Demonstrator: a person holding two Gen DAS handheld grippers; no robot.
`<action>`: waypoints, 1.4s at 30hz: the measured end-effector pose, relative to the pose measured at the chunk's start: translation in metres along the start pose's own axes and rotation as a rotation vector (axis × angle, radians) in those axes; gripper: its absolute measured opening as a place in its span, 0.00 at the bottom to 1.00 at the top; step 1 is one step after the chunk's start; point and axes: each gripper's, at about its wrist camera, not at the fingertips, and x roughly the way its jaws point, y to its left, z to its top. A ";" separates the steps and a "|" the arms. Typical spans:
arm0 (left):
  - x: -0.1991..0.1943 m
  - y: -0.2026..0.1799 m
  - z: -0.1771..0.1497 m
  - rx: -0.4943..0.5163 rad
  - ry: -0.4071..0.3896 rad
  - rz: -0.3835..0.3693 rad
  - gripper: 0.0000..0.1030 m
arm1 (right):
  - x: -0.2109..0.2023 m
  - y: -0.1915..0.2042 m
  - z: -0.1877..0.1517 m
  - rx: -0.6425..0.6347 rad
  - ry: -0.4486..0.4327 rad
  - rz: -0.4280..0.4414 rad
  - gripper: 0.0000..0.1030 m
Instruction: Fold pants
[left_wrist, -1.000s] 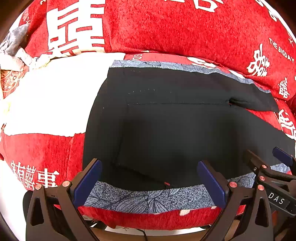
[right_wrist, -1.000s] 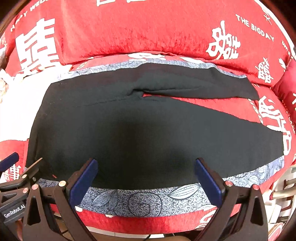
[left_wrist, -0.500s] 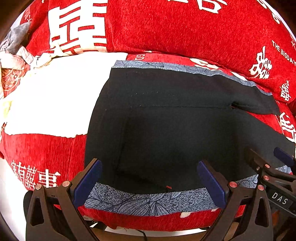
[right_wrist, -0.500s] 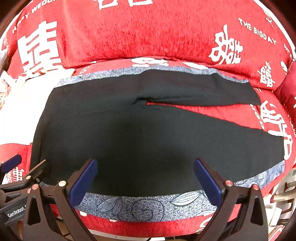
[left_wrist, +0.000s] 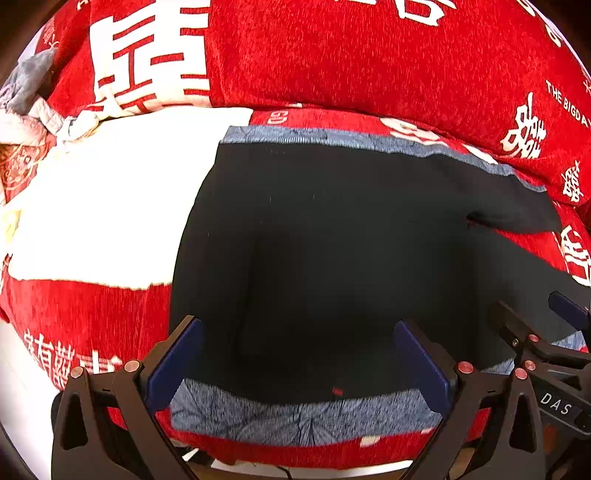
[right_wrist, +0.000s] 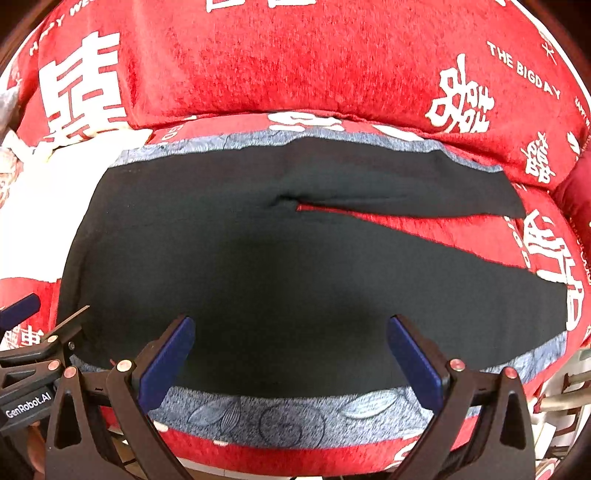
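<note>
Lying flat just ahead of your jaws, the pants run left to right; left gripper and right gripper both wide apart, empty.

The pants lie spread on the sofa seat, legs toward three o'clock, backrest at twelve.

Left claw and right claw gape wide, side by side.
</note>
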 end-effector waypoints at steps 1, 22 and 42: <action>0.001 -0.001 0.005 0.001 0.002 -0.004 1.00 | 0.001 -0.001 0.004 -0.005 -0.002 0.001 1.00; 0.067 -0.009 0.104 -0.014 0.062 0.001 1.00 | 0.069 -0.003 0.105 -0.144 0.036 -0.007 1.00; 0.129 -0.001 0.157 -0.030 0.117 0.028 1.00 | 0.157 0.025 0.174 -0.329 0.105 0.163 1.00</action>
